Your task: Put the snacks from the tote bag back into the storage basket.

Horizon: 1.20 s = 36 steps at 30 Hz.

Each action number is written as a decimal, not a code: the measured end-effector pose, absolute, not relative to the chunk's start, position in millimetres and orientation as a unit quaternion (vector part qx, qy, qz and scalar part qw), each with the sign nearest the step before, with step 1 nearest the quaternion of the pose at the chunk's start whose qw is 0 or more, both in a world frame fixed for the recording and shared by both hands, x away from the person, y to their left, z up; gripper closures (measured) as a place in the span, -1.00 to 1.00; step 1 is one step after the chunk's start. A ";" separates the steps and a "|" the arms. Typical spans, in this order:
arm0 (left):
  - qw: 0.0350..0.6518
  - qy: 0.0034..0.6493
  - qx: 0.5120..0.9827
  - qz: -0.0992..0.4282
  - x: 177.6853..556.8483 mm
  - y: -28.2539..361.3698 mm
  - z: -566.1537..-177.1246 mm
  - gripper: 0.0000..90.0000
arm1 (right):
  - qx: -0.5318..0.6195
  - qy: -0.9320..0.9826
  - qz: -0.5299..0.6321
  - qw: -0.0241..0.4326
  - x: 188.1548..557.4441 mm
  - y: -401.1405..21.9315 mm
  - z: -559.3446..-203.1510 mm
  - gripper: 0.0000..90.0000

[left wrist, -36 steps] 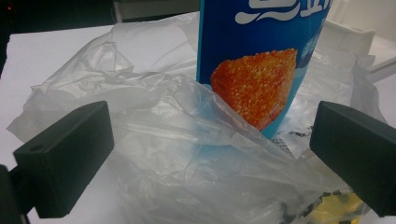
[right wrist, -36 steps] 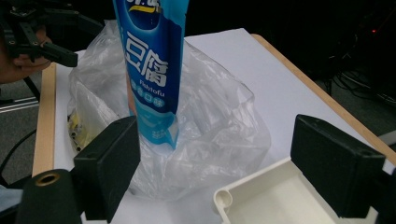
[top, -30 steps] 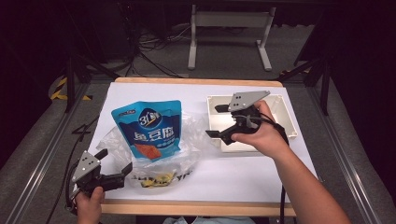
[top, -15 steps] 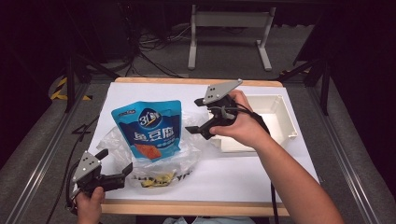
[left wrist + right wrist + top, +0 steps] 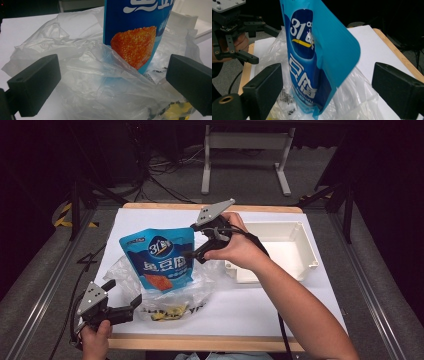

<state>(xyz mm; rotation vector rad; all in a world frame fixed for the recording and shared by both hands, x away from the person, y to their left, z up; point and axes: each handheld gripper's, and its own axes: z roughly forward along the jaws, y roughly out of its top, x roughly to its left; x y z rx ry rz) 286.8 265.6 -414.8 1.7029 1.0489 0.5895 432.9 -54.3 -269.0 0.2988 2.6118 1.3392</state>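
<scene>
A blue snack pouch [image 5: 160, 260] stands upright inside a crumpled clear plastic bag [image 5: 200, 285] at the table's left middle. My right gripper [image 5: 194, 242] is open at the pouch's right edge; in the right gripper view the pouch [image 5: 312, 62] stands between the spread jaws without touching them. My left gripper [image 5: 122, 295] is open at the bag's front left corner. In the left gripper view the bag's film [image 5: 100, 82] bulges between the jaws, with the pouch [image 5: 135, 32] behind it. Small yellow packets [image 5: 170, 311] lie in the bag's bottom.
A white rectangular tray [image 5: 305, 251] sits at the right of the white table top [image 5: 260, 315], just behind my right forearm. The wooden front edge [image 5: 200, 342] runs close to my left hand. Dark floor and cables lie beyond the table.
My right gripper has swung left from over the white tray to the pouch's right side, staying open. The left gripper and the bag have not moved.
</scene>
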 end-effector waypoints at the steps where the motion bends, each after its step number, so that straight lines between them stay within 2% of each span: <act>1: 0.503 0.436 0.705 0.245 286.8 265.6 -414.8 -0.99 | 0.098 0.881 0.453 0.094 434.2 -51.9 -270.0 -0.74; 5: 0.503 0.436 0.705 0.244 287.0 266.1 -414.9 -0.99 | 0.087 0.884 0.451 0.093 438.2 -42.4 -274.2 -0.61; 13: 0.508 0.430 0.704 0.249 285.4 264.9 -413.5 -0.99 | 0.076 0.889 0.445 0.078 445.5 -26.1 -282.1 -0.58; 17: 0.508 0.432 0.702 0.251 284.8 265.3 -413.2 -0.99 | 0.070 0.892 0.439 0.079 448.0 -19.7 -284.1 -0.45; 23: 0.509 0.430 0.701 0.252 284.0 265.4 -412.2 -0.99 | 0.063 0.894 0.438 0.068 452.7 -15.5 -281.3 -0.20; 28: 0.511 0.430 0.700 0.253 283.7 264.9 -412.1 -0.99 | 0.058 0.904 0.421 0.053 454.0 -11.8 -286.6 0.09; 29: 0.511 0.430 0.700 0.252 283.8 264.9 -412.2 -0.99 | 0.058 0.904 0.421 0.053 454.0 -11.8 -286.6 0.09; 30: 0.511 0.431 0.700 0.252 284.0 264.9 -412.4 -0.99 | 0.057 0.908 0.412 0.046 456.6 -11.7 -289.0 0.20; 31: 0.511 0.431 0.700 0.252 284.0 264.9 -412.4 -0.99 | 0.057 0.908 0.412 0.046 456.6 -11.7 -289.0 0.20; 36: 0.510 0.431 0.701 0.252 284.1 265.1 -412.3 -0.99 | 0.043 0.916 0.400 0.008 459.3 -11.5 -292.0 0.68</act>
